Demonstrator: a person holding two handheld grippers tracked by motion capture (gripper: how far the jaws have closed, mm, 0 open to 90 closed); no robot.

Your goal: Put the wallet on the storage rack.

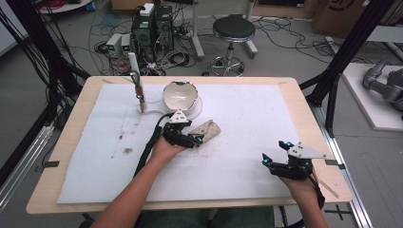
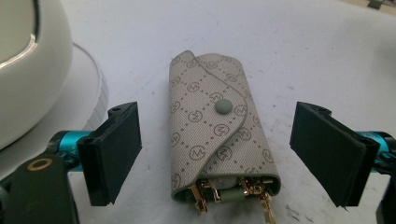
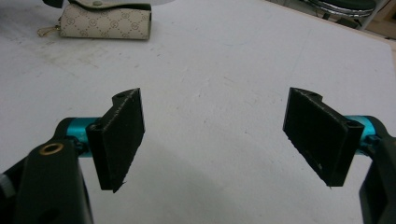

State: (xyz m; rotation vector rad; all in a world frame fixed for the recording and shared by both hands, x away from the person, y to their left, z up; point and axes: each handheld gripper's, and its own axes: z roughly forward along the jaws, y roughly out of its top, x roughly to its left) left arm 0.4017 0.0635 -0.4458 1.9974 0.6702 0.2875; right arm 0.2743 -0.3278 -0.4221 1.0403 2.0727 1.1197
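Beige monogram-patterned key pouch with snap flap and gold clips (image 2: 219,135) lies flat on the white paper sheet (image 1: 247,118) near the tabletop's middle, just right of the white cracked bowl-shaped lamp on a round base (image 1: 180,97), which sits toward the far edge. Left gripper (image 2: 217,156): jaws spread wide either side of the pouch, pads clear of it, nothing gripped. Right gripper (image 3: 215,140): jaws apart, empty, above bare sheet near the tabletop's near right corner.
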